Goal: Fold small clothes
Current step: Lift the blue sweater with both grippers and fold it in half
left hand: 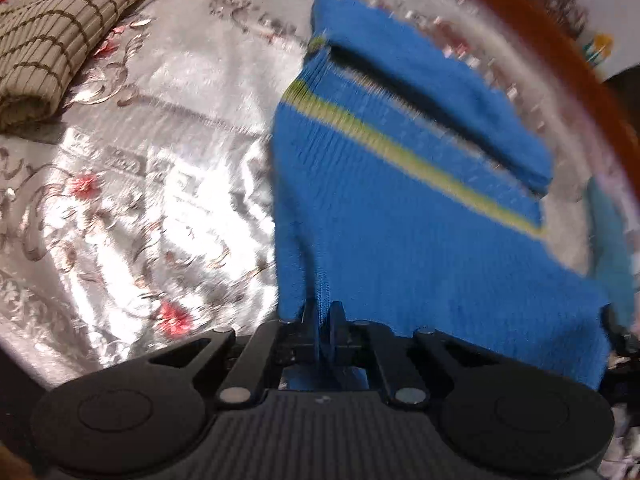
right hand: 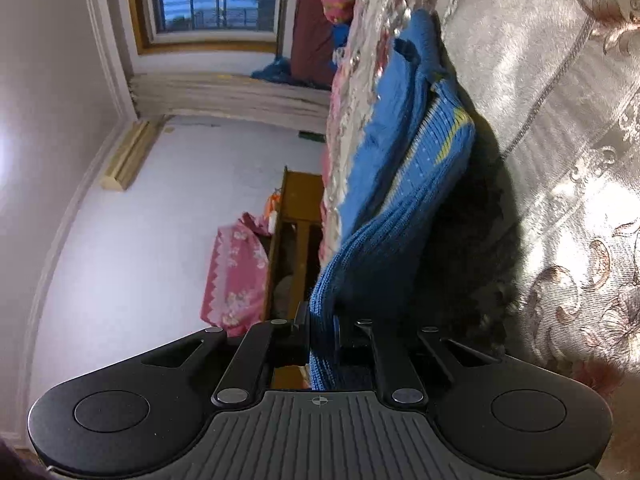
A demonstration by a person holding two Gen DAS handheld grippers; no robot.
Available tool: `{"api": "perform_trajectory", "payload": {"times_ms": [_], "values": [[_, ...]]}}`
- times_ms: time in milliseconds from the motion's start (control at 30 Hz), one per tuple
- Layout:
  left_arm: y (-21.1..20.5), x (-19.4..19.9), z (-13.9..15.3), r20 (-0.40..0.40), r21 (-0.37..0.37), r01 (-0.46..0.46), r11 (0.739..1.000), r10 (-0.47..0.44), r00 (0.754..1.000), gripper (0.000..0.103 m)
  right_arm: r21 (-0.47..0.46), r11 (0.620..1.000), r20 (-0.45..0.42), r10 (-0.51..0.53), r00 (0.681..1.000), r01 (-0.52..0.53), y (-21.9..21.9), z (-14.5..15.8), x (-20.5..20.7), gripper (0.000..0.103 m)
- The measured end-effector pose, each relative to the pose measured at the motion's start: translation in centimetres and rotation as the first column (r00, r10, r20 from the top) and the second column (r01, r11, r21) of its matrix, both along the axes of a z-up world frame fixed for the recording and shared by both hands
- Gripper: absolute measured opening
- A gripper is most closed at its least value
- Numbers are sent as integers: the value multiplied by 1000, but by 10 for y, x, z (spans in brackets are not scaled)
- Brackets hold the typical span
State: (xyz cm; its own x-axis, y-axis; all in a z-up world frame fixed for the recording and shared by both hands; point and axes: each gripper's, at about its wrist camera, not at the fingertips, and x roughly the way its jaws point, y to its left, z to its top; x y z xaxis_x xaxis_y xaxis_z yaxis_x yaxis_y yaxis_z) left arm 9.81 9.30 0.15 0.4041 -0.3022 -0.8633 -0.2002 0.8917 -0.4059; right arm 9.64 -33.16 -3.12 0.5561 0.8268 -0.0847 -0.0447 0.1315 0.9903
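Left gripper clamped on near edge of blue knit sweater, yellow stripe across it. Sweater lies on silvery floral bedspread. Folded checked cloth far left. Right gripper pinches sweater's ribbed edge, lifting it off the bedspread.

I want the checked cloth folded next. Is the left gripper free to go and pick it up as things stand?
Probably not yet. The left gripper is shut on the blue knit garment. The folded checked cloth lies apart on the bedspread, nothing covering it.
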Motion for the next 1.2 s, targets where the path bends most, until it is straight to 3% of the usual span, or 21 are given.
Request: {"api": "perform_trajectory", "payload": {"times_ms": [200, 433, 700, 800, 1200], "values": [[27, 12, 23, 145, -225, -28, 974, 62, 988, 12, 16, 996, 37, -94, 995, 93, -7, 23, 12, 11], [59, 62, 40, 305, -414, -26, 910, 165, 938, 12, 15, 987, 81, -163, 983, 162, -10, 51, 61, 11], [86, 138, 33, 373, -460, -39, 887, 233, 898, 12, -40, 969, 80, -239, 968, 243, -1, 59, 133, 11], [93, 159, 28, 392, -449, -49, 892, 246, 886, 12, -60, 960, 48, -272, 961, 275, 2, 51, 156, 11], [90, 223, -9, 361, -404, -81, 911, 241, 901, 12, -162, 936, -79, -329, 941, 314, 5, 11, 212, 15]]}}
